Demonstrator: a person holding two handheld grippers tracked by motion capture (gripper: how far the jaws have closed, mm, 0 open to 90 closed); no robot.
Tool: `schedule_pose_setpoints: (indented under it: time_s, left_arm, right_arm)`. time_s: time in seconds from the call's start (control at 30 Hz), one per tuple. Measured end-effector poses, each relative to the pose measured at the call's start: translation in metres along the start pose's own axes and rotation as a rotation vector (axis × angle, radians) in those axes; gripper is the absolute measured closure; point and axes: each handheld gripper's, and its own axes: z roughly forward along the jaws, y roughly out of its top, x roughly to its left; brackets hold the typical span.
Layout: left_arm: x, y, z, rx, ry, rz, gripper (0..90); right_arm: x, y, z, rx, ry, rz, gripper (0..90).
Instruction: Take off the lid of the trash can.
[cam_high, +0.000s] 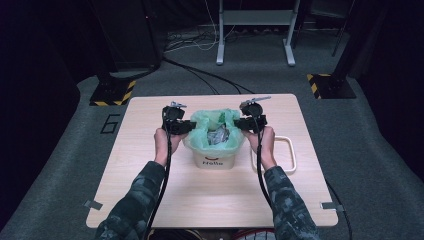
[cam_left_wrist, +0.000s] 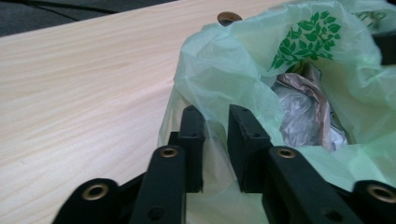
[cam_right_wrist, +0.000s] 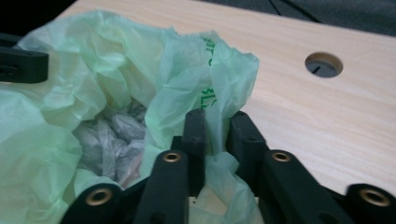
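- A small white bin (cam_high: 214, 159) stands near the middle of the wooden table (cam_high: 150, 200), lined with a thin green bag (cam_high: 210, 122) whose rim billows up above the bin's edge.
- The left gripper (cam_high: 181, 127) is at the bag's left rim. In the left gripper view its jaws stand a little apart, with a fold of the green film (cam_left_wrist: 215, 126) pinched between them.
- The right gripper (cam_high: 246, 123) is at the opposite rim. Its jaws are likewise nearly closed on a bunched flap of the bag (cam_right_wrist: 219, 116).
- Crumpled grey and brownish waste (cam_left_wrist: 303, 109) lies inside the bag, below the rim.
- A flat cream tray (cam_high: 291, 150) lies just beside the bin on the right, under the right hand.
- Bare tabletop runs wide on the left and toward the near edge; a round hole (cam_right_wrist: 323, 64) lies in the board beyond the right gripper.
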Motion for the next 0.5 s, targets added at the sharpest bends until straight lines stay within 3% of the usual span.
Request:
schedule_pose_setpoints:
  time_s: [0.13,0.5]
  left_arm:
    - [-0.003,0.003,-0.002,0.001,0.025,0.033,80.6]
    - [-0.002,0.012,-0.009,-0.001,0.025,0.04,88.9]
  right_arm:
    - [0.003,0.004,-0.006,-0.017,0.01,-0.019,87.0]
    - [0.015,0.019,-0.015,-0.041,0.043,-0.048,89.4]
